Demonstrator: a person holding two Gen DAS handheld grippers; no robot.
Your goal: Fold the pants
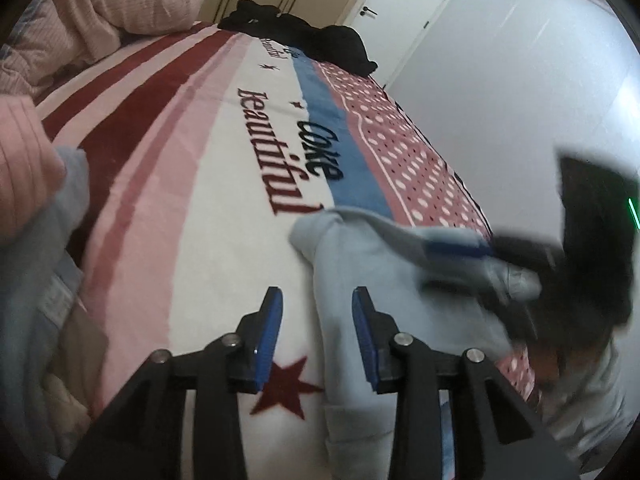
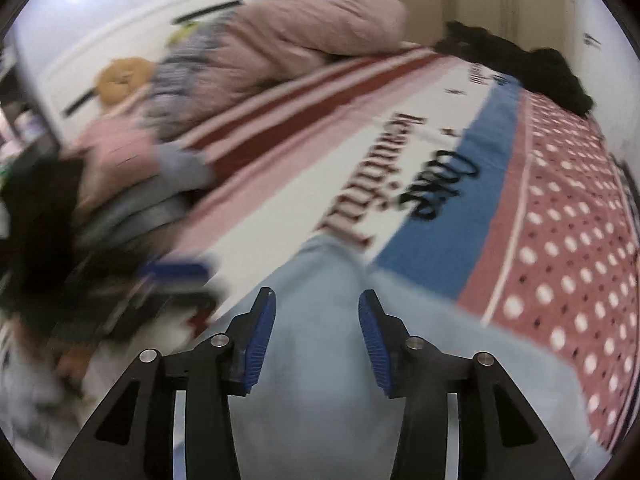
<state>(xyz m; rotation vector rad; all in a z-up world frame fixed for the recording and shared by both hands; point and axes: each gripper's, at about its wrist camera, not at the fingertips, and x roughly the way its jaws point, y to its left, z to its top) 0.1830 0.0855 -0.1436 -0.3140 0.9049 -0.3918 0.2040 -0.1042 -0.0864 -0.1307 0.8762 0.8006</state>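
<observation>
I am looking along my left gripper (image 1: 316, 300), and its blue-padded jaws are standing apart with nothing between them, hovering over the striped fleece blanket with lettering and red stars (image 1: 224, 184) that is covering the bed. The light grey-blue soft cotton pants (image 1: 360, 256) are lying on that blanket just ahead of this gripper and to its right, bunched into a ridge, with part of the fabric running under the right-hand finger. At the far right of this view I am seeing my right gripper (image 1: 496, 248) as a dark blur touching the pants; I cannot tell from here whether it is gripping cloth.

From the right wrist camera, the right gripper (image 2: 316, 304) is showing its jaws apart too, with the pants (image 2: 320, 352) spreading beneath and between the fingers but not pinched. The left gripper (image 2: 180, 276) is appearing as a smeared shape at the left, near the pants' edge. A pink ribbed quilt (image 2: 304, 28) is piled at the head of the bed, a black garment (image 2: 520, 64) is lying at the blanket's far corner, and a white door (image 1: 404, 8) is standing beyond it.
</observation>
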